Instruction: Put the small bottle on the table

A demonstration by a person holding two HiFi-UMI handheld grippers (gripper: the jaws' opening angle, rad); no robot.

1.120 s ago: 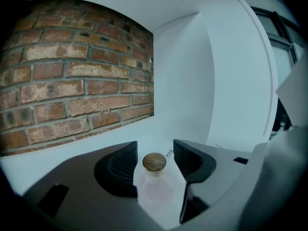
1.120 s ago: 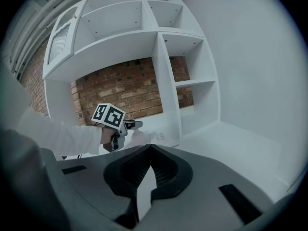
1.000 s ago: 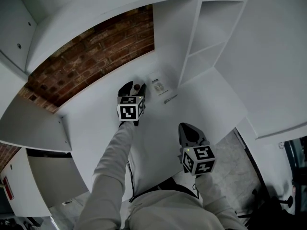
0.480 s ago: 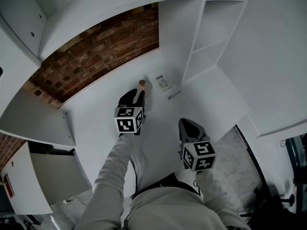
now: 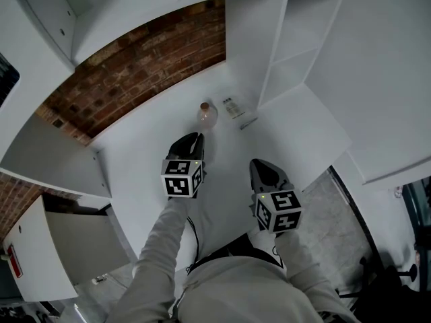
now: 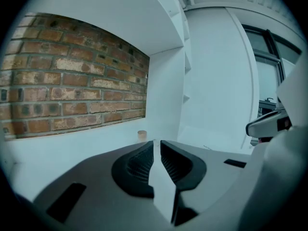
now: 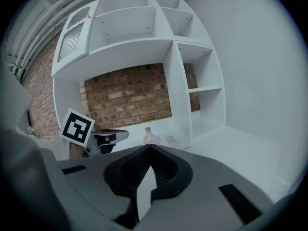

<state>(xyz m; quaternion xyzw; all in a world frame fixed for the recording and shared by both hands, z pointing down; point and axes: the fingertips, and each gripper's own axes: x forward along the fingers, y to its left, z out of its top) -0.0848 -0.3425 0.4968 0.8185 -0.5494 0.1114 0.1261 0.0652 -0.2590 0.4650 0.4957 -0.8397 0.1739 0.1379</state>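
Small round-bellied clear bottle with a tan stopper [image 5: 207, 115] noted upright on the white table [image 5: 151, 155], a short way ahead of the left claw [image 5: 190, 141] and apart from it; from the right claw [image 5: 261, 167] it lies further ahead and off to the left. The left claw's jaws have just been closing and are nearly together, with only a thin slit left and nothing in it. The right claw is pressed together and empty. The task is judged done, since the bottle stands free on the table. Handling, as judged: light and rigid, probably glass and so breakable; the smooth curved belly is likely to slip under flat pads and could roll if tipped. A hold is best taken low on the neck below the stopper, or square across the widest part of the belly, with gentle pressure. In the left gripper view only the stopper shows above the jaw tips, the body being hidden. The right gripper view shows the whole bottle in side profile, with the left claw's marker cube beside it. Only the head view shows the gap between bottle and claw, and a printed white card [image 5: 232, 106] lying beyond the bottle to the right.
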